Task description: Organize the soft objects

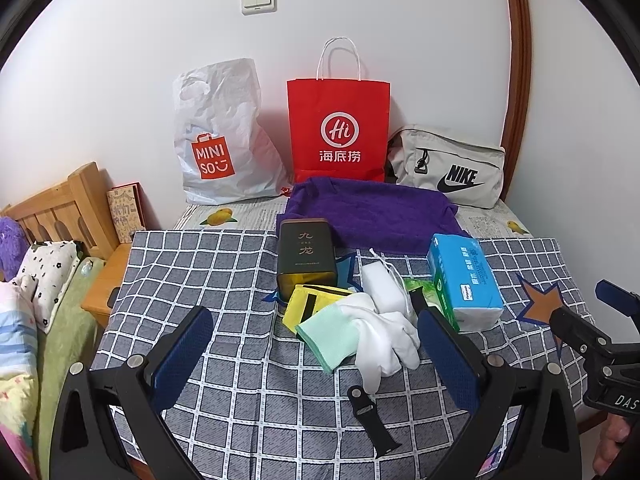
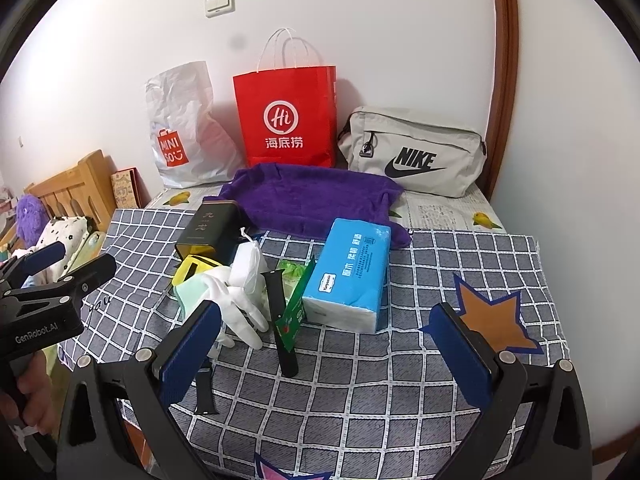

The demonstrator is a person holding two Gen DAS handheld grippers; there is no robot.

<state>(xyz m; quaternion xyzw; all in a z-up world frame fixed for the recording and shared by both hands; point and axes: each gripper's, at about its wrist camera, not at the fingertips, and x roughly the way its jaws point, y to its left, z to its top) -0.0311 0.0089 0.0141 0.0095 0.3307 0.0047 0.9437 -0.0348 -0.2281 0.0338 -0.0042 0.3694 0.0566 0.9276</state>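
Both grippers hang over the grey checked tablecloth [image 1: 240, 400], nothing held. The left gripper [image 1: 316, 354] has its blue-padded fingers spread wide, and just beyond them lies the white fabric glove [image 1: 380, 336], the landmark here. A mint-green knitted cloth [image 1: 328, 334] touches the glove's left side; a yellow pouch with a black strap [image 1: 308, 304] sits behind that. A dark rectangular tea tin [image 1: 306, 258] stands farther back. Right of the glove, the blue pack of tissues [image 2: 350, 274]. Behind everything, the purple towel [image 2: 316, 196] lies flat. The right gripper [image 2: 332, 356] is spread wide too, near the tissues.
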